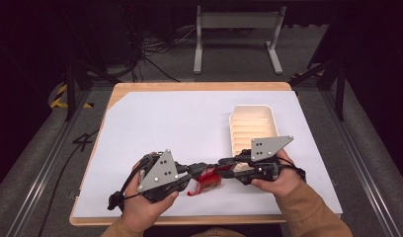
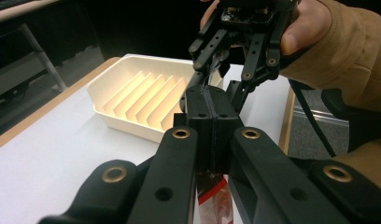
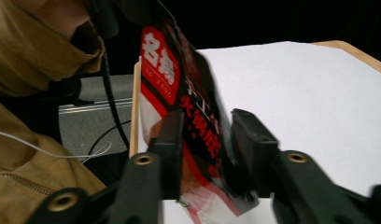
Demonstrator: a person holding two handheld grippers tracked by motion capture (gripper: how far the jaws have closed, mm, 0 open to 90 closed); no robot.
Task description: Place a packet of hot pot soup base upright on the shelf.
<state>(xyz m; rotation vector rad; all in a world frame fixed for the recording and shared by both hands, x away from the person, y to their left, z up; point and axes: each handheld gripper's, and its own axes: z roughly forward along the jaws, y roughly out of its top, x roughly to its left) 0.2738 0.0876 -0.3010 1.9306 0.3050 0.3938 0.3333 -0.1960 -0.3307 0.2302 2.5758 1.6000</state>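
A red and black snack packet (image 1: 210, 183) hangs just above the white sheet near the table's front edge, between my two grippers. My left gripper (image 1: 200, 169) points right and is shut on the packet's edge. In the left gripper view the jaws (image 2: 212, 95) are pressed together, and the packet (image 2: 211, 192) shows below them. My right gripper (image 1: 221, 165) points left toward it. In the right gripper view its jaws (image 3: 207, 117) stand apart on either side of the packet (image 3: 164, 65). One pad touches it, and the picture is blurred.
A cream ribbed tray (image 1: 254, 109) sits at the right of the white sheet (image 1: 165, 118), just beyond my right hand; in the left gripper view its rim (image 2: 132, 59) is ahead on the left. The wooden table edge runs close below both hands. Dark floor, cables and a metal stand lie beyond.
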